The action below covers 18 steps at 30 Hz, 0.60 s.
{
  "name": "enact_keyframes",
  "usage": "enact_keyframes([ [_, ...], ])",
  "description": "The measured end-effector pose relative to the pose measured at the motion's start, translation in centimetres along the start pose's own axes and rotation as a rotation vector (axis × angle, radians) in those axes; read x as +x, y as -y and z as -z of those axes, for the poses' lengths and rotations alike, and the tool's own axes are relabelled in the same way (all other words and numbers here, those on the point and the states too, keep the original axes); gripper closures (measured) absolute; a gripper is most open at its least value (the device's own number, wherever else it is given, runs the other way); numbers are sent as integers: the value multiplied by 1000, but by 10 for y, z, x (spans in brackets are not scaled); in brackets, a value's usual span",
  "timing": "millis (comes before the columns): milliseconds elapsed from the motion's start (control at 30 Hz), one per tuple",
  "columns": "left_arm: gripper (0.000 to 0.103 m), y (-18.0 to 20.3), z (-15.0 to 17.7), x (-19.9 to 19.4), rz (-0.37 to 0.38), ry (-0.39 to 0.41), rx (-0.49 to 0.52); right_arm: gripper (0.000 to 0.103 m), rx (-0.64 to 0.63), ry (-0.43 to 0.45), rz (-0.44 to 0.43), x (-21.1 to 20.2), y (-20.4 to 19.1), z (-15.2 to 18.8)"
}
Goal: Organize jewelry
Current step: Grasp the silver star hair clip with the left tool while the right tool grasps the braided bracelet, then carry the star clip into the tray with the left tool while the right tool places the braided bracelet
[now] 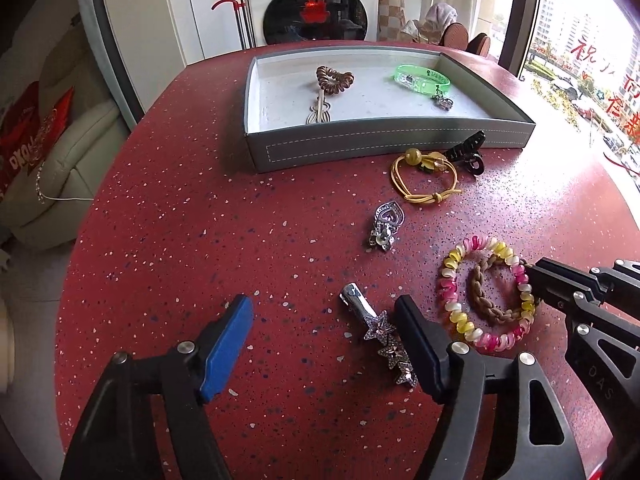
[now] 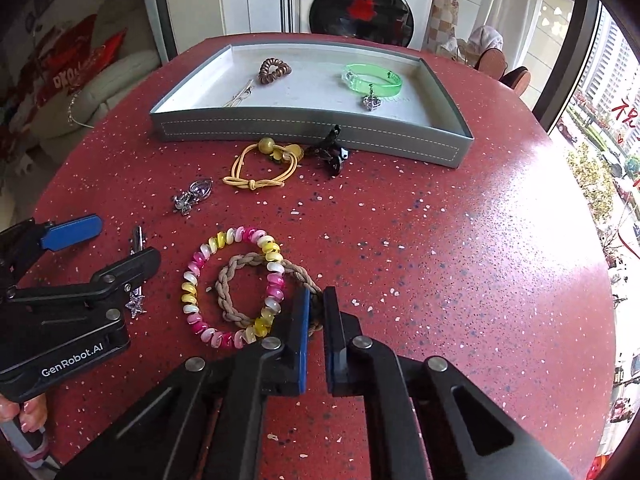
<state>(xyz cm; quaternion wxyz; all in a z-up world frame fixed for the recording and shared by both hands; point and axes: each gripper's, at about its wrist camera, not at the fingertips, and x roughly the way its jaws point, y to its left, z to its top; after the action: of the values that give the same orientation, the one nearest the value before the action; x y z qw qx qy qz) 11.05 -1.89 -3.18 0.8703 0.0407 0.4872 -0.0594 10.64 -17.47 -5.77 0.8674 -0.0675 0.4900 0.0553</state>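
Observation:
A grey tray (image 1: 360, 146) (image 2: 304, 130) at the table's far side holds a brown coil tie (image 1: 335, 79), a gold pin (image 1: 319, 111), a green bangle (image 1: 426, 78) (image 2: 372, 78) and a small charm (image 1: 442, 103). On the table lie a yellow cord tie (image 1: 426, 178) (image 2: 260, 166), a black claw clip (image 1: 468, 154), a heart brooch (image 1: 386, 222), a star hair clip (image 1: 380, 332), a pink-yellow coil bracelet (image 1: 486, 294) (image 2: 232, 286) and a braided tan tie (image 2: 248, 284). My left gripper (image 1: 324, 340) is open around the star clip. My right gripper (image 2: 316, 312) is shut on the braided tie.
The red speckled round table (image 1: 200, 240) (image 2: 460, 260) drops off at its left and right edges. A washing machine (image 1: 316, 0) and a sofa (image 1: 60, 180) stand beyond it. The right gripper shows in the left wrist view (image 1: 560, 288).

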Motion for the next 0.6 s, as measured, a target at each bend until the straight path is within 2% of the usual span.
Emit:
enact_keyframes([
  [33, 14, -1, 1, 0, 5, -2, -2, 96, 9, 8, -2, -3, 2, 0],
  [133, 30, -2, 4, -3, 31, 1, -6, 96, 27, 32, -3, -11, 8, -2],
  [200, 54, -1, 4, -5, 43, 13, 8, 96, 33, 50, 0, -18, 11, -3],
  [233, 56, -1, 4, -5, 48, 16, 15, 96, 36, 59, 0, -21, 12, -4],
  [267, 70, -2, 5, -6, 63, 22, 17, 96, 39, 69, 2, -25, 14, -5],
  [400, 70, -11, 6, -8, 147, 28, -2, 96, 50, 104, 3, -37, 19, -10],
  [500, 75, -17, 5, -12, 179, 41, -11, 96, 57, 127, -3, -45, 22, -13],
  [600, 75, -23, 4, -18, 198, 47, -17, 96, 60, 145, -9, -52, 23, -16],
])
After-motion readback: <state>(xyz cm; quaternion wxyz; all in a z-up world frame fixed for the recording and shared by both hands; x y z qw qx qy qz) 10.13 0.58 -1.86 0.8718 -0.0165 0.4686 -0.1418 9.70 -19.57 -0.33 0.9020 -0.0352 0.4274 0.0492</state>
